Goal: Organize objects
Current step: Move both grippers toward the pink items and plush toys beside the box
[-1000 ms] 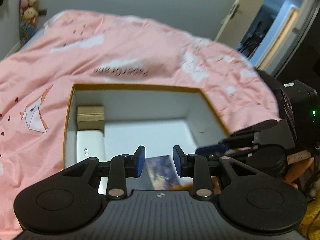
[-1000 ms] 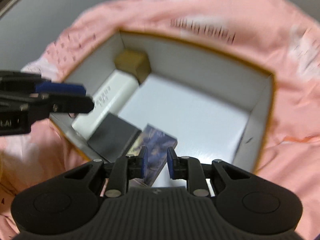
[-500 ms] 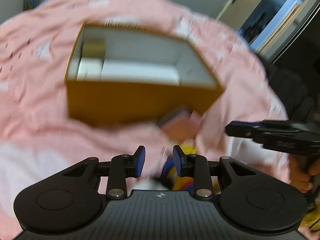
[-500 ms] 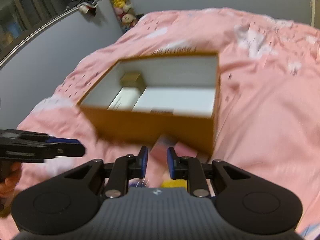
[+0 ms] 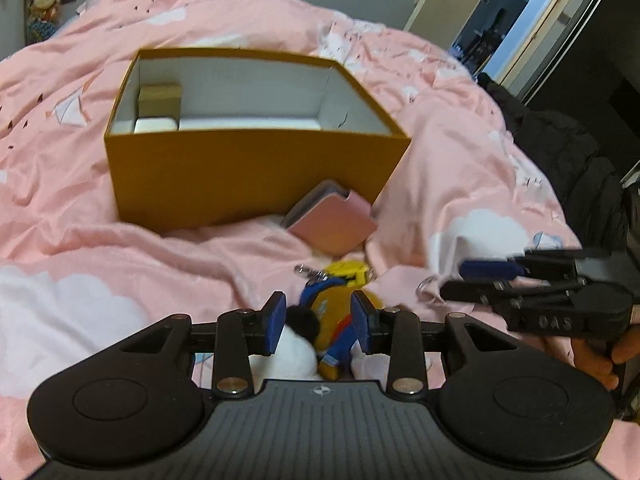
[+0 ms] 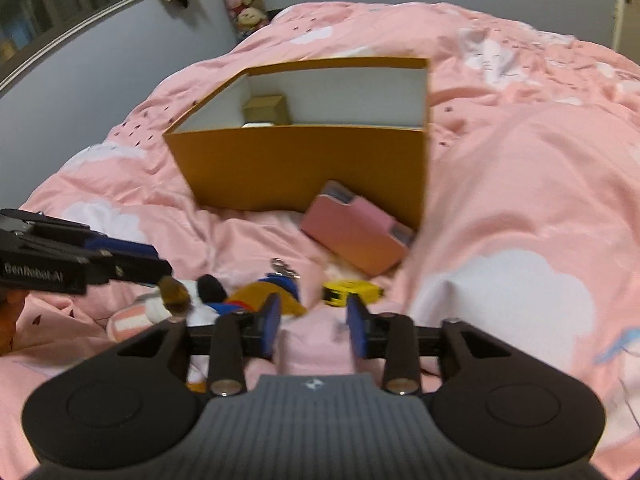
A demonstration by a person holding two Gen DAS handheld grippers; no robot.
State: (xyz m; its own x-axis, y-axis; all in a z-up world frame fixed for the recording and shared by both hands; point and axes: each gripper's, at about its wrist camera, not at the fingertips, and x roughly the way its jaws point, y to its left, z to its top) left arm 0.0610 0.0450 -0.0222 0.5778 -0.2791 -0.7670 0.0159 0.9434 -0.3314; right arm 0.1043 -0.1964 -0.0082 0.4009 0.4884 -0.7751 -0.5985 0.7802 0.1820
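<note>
A bed (image 5: 460, 168) under a pink quilt (image 6: 520, 184) printed with white clouds carries everything; an open box (image 5: 256, 172), mustard outside and white inside, sits near the middle of the bed, its near wall facing both cameras; inside it, against the far left corner, a small brown carton (image 5: 160, 98) stands behind a white block (image 5: 155, 125); a pink wallet (image 5: 334, 224) lies on the quilt just in front of the box's near right corner, tilted, one end close against the wall.

Nearer the foot edge of the bed a plush toy (image 5: 334, 316) in orange, blue and white, with a black tuft and a metal clip, lies on its side; a small yellow tape measure (image 6: 351, 292) sits just beside it toward the wallet.

The left hand-held gripper (image 5: 318, 322) points down at the toy, its jaws opening, the toy's body between the blue pads with gaps at either side, so nothing is clasped; the right hand-held gripper (image 6: 314, 322) hangs above a fold of bare quilt just short of the toy and the tape measure, its jaws opening too, with only quilt seen between them; a hand (image 5: 600, 354) grips its handle at the right edge of the left wrist view.
</note>
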